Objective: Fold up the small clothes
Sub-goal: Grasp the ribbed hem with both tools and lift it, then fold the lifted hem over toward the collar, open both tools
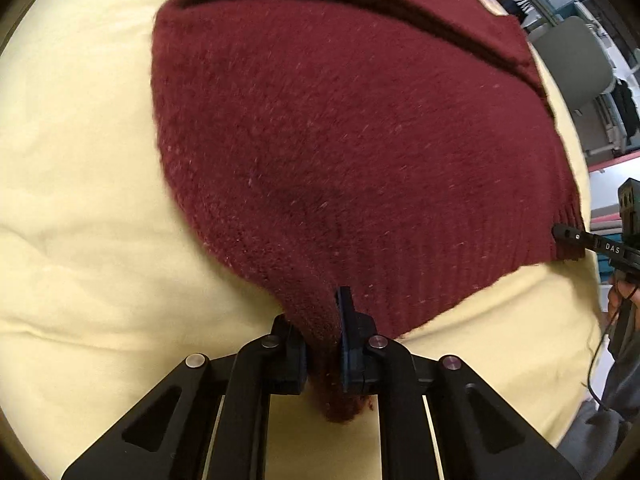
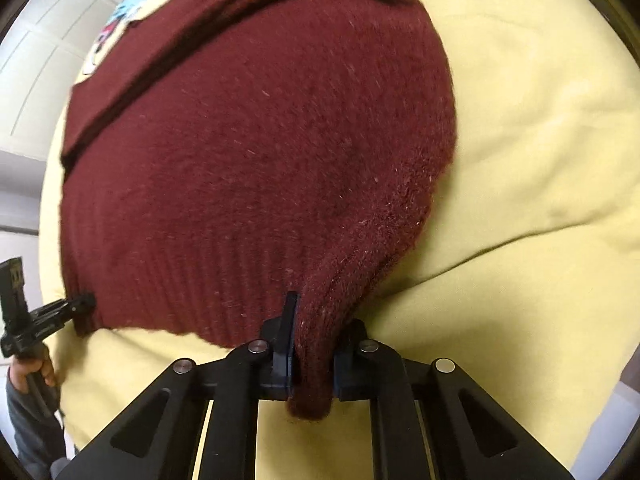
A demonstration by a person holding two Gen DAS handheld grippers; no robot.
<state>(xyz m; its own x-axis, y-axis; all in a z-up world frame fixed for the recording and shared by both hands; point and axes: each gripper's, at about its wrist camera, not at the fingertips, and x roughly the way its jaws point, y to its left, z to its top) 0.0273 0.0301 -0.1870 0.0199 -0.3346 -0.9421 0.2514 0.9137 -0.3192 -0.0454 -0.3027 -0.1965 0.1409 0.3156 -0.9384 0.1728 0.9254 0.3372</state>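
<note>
A dark red knitted sweater (image 1: pixel 340 128) lies on a pale yellow sheet (image 1: pixel 80 200); it also fills the right wrist view (image 2: pixel 248 152). My left gripper (image 1: pixel 324 344) is shut on the sweater's ribbed hem at its left corner, with cloth bunched between the fingers. My right gripper (image 2: pixel 312 352) is shut on the hem at the right corner. The right gripper also shows at the left wrist view's right edge (image 1: pixel 568 236), pinching the hem. The left gripper shows at the right wrist view's left edge (image 2: pixel 80 304). A fold or sleeve crosses the sweater's far part.
The yellow sheet (image 2: pixel 520 160) spreads around the sweater with soft creases. A patterned cloth (image 2: pixel 116 20) lies under the sweater's far end. A grey chair (image 1: pixel 576 64) and shelving stand beyond the bed. White cabinet doors (image 2: pixel 40 72) are at the far left.
</note>
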